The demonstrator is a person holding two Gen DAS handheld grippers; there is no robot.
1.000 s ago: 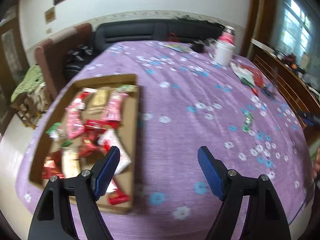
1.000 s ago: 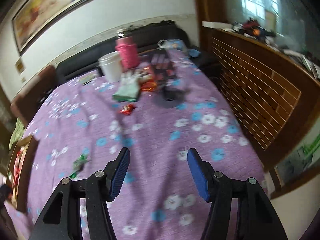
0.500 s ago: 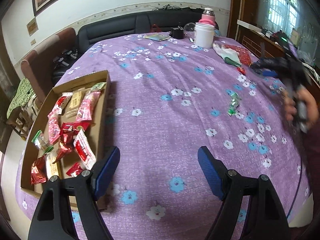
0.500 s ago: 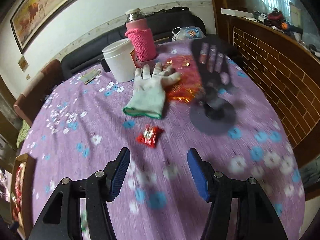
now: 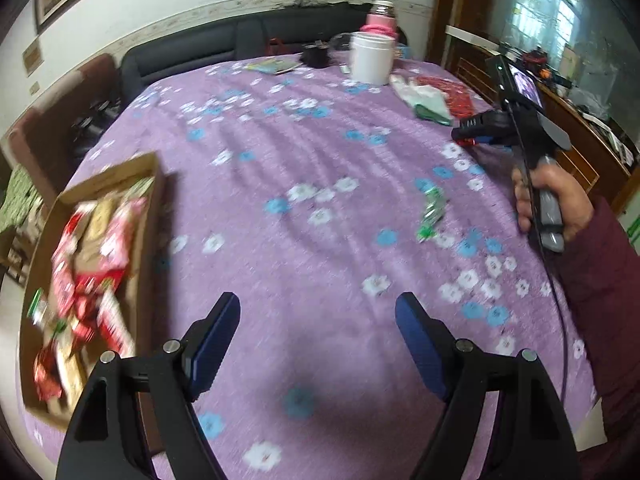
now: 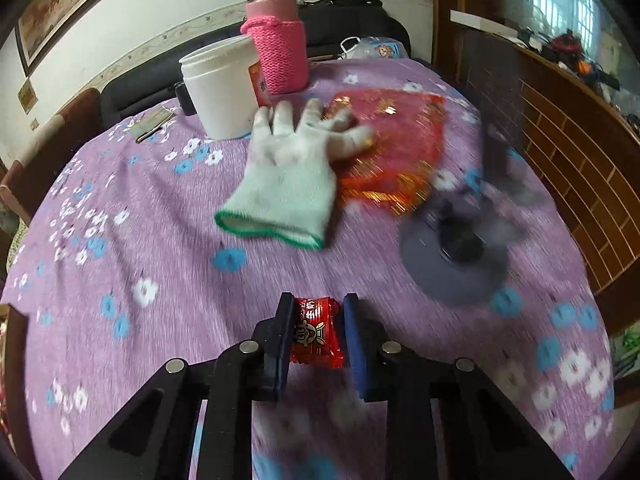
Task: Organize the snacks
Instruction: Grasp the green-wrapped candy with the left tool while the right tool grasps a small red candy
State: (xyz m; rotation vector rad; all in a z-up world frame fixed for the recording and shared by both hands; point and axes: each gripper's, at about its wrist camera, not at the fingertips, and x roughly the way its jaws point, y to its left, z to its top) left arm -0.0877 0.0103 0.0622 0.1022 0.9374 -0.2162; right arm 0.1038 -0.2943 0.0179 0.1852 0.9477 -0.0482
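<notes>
Gripping a red candy (image 6: 316,334): right gripper (image 6: 316,336) has its jaws closed onto the wrapper, one pad pressed on each side, candy right at the purple flowered tablecloth (image 6: 120,240). Just beyond it lies a white work glove (image 6: 288,176) with a green cuff, partly over a red foil bag (image 6: 400,148). Dark round-based stand (image 6: 452,256) sits to the right of the candy, blurred. White tub (image 6: 220,88) and pink-sleeved flask (image 6: 278,48) stand behind the glove, side by side.

Left gripper (image 5: 318,340) hangs over bare cloth, jaws spread wide, nothing between them. Cardboard tray (image 5: 150,208) at the table's left edge holds a pile of red and pink snack packs (image 5: 96,264). One green-wrapped candy (image 5: 432,212) lies loose mid-table, well apart from the tray. Person's hand (image 5: 556,204) in a maroon sleeve holds the right gripper's handle at the right side.
</notes>
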